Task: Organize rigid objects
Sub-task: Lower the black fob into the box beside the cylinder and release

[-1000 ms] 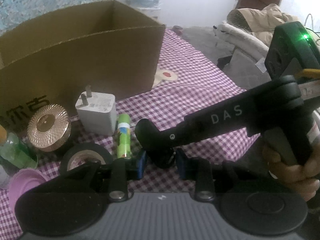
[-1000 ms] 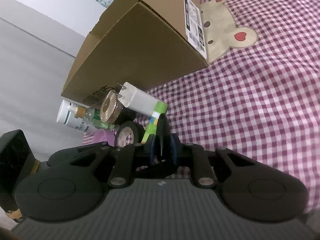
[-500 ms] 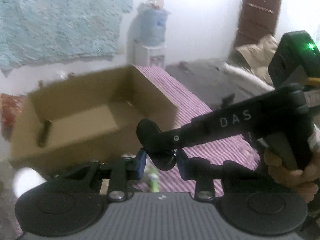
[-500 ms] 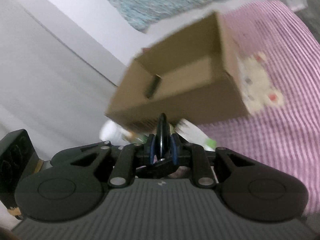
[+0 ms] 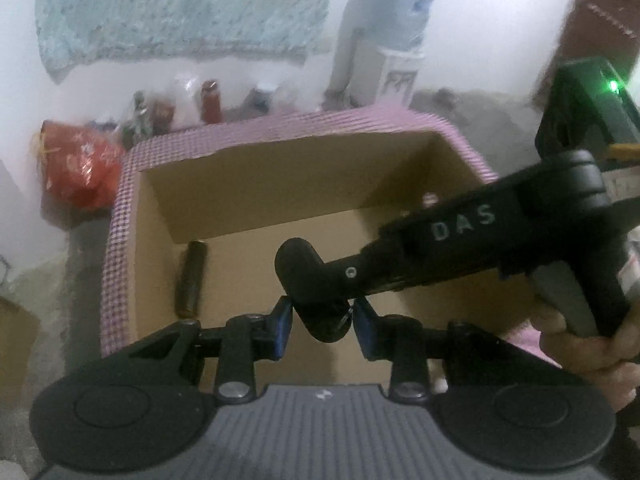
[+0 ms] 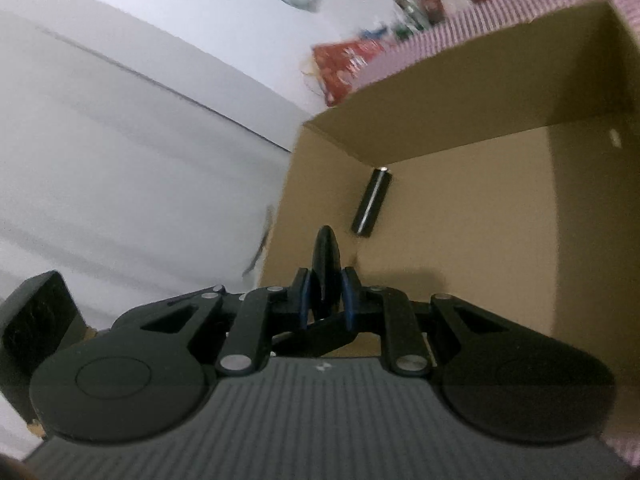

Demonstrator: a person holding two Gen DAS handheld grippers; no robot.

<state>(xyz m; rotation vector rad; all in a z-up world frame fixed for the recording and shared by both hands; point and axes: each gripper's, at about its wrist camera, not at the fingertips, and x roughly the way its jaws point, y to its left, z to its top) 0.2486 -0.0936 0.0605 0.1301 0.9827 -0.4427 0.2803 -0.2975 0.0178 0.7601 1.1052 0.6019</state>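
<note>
Holding a small black flat piece [image 6: 326, 256] above the cardboard box [image 5: 280, 184]: the right gripper [image 6: 325, 300] is clamped on its thin faces and the left gripper [image 5: 322, 320] pinches its edges. It is probably light, stiff and smooth, and best held by the flat faces.

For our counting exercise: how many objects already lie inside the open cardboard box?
1. A dark cylinder lies on the floor of the cardboard box, by its left wall. The near part of the floor is hidden.

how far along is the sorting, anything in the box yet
Done: one dark cylinder lies on the floor of the cardboard box. In hand: left tongs and right tongs both grip a black piece above the open box. Left: lowering and releasing it; any other items are out of view.
</note>
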